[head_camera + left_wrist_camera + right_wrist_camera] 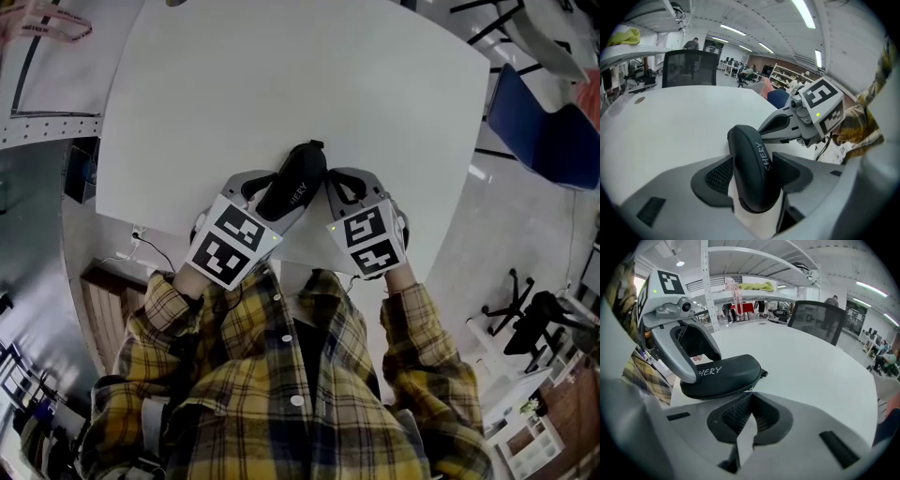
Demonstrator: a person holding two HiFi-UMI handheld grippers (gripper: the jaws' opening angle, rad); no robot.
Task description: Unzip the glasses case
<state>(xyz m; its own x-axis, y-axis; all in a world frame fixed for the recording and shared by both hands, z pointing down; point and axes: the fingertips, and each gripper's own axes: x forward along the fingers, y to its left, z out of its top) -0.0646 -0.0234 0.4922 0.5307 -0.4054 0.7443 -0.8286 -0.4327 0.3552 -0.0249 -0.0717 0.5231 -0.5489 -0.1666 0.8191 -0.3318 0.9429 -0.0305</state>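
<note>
A black zip-up glasses case point(298, 183) with white lettering lies near the front edge of the white table point(281, 84). My left gripper point(752, 168) is shut on the case point(750, 164), one pad pressing each long side. My right gripper point(750, 397) is shut, and its tips meet right at the zipper seam on the case's point(724, 373) near edge. Whether anything is pinched between those tips I cannot tell. A small zipper pull point(764, 373) sticks out at the case's far end. In the head view the left gripper point(281, 192) and the right gripper point(328, 186) flank the case.
A black office chair point(815, 322) stands at the far side of the table. A blue chair point(544, 122) sits off the table's right corner. Shelving and desks fill the room behind. The person's plaid sleeves are close behind both grippers.
</note>
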